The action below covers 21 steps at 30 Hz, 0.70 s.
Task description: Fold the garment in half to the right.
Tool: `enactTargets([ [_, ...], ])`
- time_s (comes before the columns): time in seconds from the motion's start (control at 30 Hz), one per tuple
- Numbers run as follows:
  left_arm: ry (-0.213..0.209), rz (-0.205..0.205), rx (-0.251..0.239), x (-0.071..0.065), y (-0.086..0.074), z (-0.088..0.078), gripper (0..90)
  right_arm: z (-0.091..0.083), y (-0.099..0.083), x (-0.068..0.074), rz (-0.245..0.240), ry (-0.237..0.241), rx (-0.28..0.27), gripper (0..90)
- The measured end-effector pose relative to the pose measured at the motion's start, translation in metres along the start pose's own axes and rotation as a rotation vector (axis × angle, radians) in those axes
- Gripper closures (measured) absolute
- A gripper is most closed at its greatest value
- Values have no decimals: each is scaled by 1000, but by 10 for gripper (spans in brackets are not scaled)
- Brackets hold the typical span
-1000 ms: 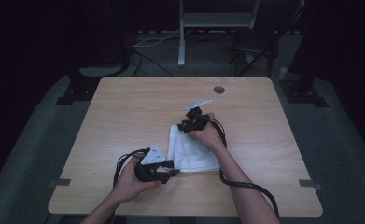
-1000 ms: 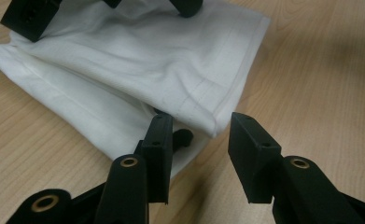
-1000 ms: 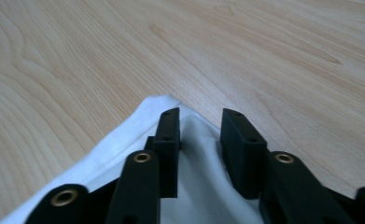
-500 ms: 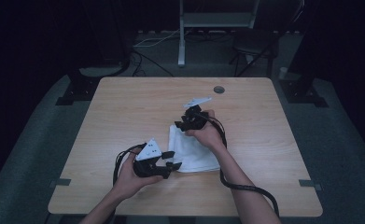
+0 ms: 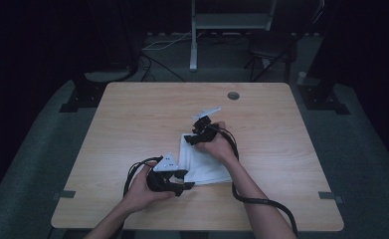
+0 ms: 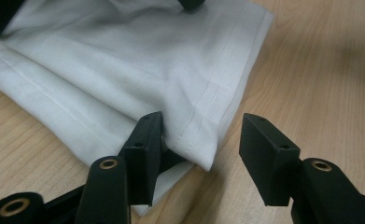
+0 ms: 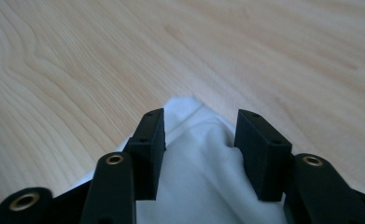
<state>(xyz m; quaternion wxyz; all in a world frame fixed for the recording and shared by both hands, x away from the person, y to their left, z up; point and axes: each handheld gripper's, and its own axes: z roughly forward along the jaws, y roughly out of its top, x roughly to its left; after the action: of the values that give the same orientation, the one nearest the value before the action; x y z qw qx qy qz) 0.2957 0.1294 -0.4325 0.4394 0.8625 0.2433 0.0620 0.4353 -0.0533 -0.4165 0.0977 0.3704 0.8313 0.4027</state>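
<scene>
A folded white cloth point(image 5: 204, 167) lies on the wooden table point(image 5: 132, 114), near its middle. My left gripper point(image 5: 184, 180) is at the cloth's near left corner. In the left gripper view its jaws point(image 6: 203, 140) have just been opening: the cloth point(image 6: 124, 60) corner lies between them, brushing one pad, with a gap to the other. My right gripper point(image 5: 191, 138) is at the cloth's far left corner. Its jaws point(image 7: 199, 133) have also just been opening, and the cloth point(image 7: 199, 182) corner bulges loosely between them.
A round cable hole point(image 5: 233, 95) sits near the table's far edge. Black cables point(image 5: 261, 201) trail from both grippers across the near side. Beyond the table, in the dark, stand a metal stand point(image 5: 194, 45) and a chair point(image 5: 269, 50).
The jaws of both grippers have spread apart and released the cloth corners. Both hands have stayed roughly in place, and the cloth lies flat.
</scene>
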Motion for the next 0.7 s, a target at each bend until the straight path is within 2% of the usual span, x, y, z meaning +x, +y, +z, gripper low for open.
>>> enactTargets([
  [0.1, 15, -15, -32, 1, 2, -4, 445, -16, 9, -4, 44, -3, -63, 477],
  [0.17, 29, -29, -43, 3, 3, -6, 432, -27, 15, -10, 71, -25, -91, 441],
  [0.23, 35, -64, -66, 5, 4, -7, 423, -36, 20, -17, 101, -39, -118, 419],
  [0.3, 49, -93, -74, 9, 4, -6, 409, -41, 22, -23, 111, -36, -116, 403],
  [0.37, 54, -119, -77, 12, 3, -3, 409, -41, 23, -27, 95, -24, -89, 385],
  [0.5, 46, -153, -75, 15, 2, 5, 436, -27, 21, -26, 18, 2, -20, 419],
  [0.57, 46, -158, -75, 17, 1, 8, 483, -17, 18, -24, -30, 21, 16, 464],
  [0.63, 39, -162, -76, 17, 0, 10, 535, -8, 15, -20, -72, 21, 44, 547],
  [0.7, 35, -154, -66, 17, 0, 11, 599, -2, 12, -18, -59, 26, 75, 619],
])
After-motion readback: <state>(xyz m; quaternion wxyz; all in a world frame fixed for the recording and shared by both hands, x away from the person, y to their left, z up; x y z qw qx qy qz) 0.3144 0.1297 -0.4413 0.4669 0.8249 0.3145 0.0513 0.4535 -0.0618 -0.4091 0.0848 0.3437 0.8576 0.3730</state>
